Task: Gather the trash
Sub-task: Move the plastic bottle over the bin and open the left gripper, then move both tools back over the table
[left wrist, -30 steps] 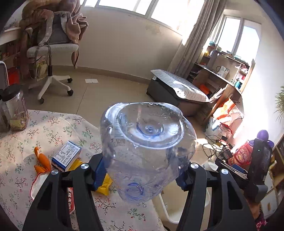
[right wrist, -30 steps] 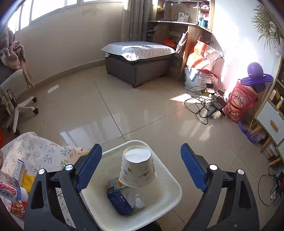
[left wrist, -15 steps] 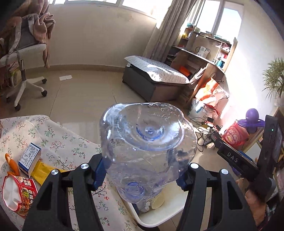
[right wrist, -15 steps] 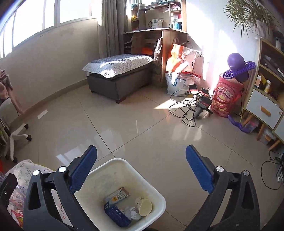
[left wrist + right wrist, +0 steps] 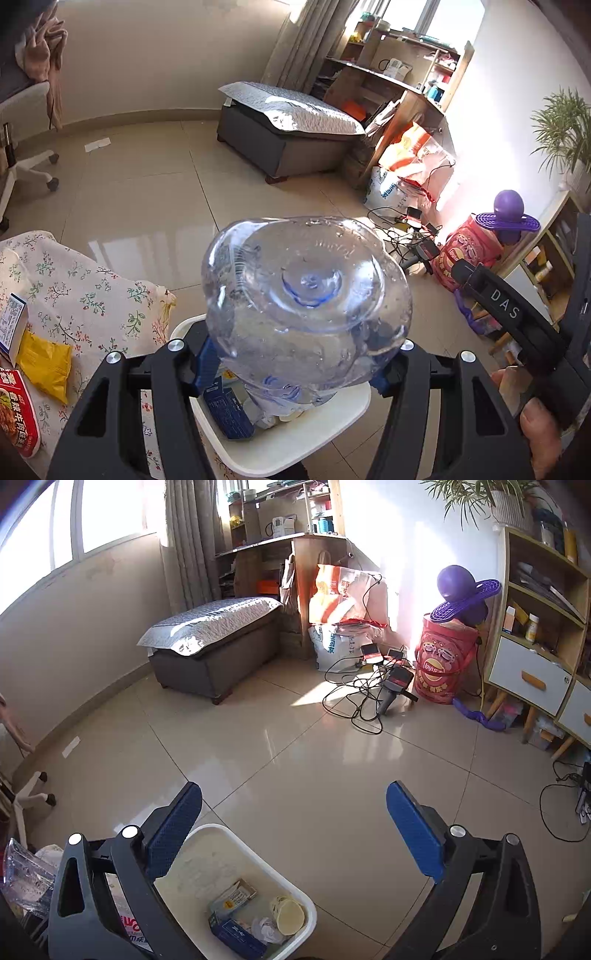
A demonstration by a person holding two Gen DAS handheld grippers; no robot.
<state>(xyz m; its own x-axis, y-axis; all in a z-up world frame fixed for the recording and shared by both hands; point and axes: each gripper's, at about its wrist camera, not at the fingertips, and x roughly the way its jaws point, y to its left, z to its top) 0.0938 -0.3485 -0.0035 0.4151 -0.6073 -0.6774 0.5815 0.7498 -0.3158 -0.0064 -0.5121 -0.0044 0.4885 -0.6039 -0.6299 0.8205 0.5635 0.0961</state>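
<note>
Where the left view centres, a clear, dented plastic bottle point(image 5: 306, 299) fills mid-frame, ribbed base toward the lens, droplets inside, clamped between the left gripper's point(image 5: 295, 363) blue pads above the white plastic bin point(image 5: 343, 421) at lower centre. Bin holds a dark blue carton point(image 5: 236, 934), crumpled paper point(image 5: 266, 928), a paper cup point(image 5: 288, 915). Floral tablecloth point(image 5: 92, 291) lies at left. Right gripper point(image 5: 293, 834), fingers spread wide and holding nothing, hangs over glossy floor tiles beside the bin.

Bright daylight, strong fisheye warp, dark corners.
Glare blown out on the white wall point(image 5: 399, 554) far beyond the fingertips; sunlit patch and sheen on the floor tiles point(image 5: 314, 701) ahead; sharp focus, straight lines bowed near edges.
</note>
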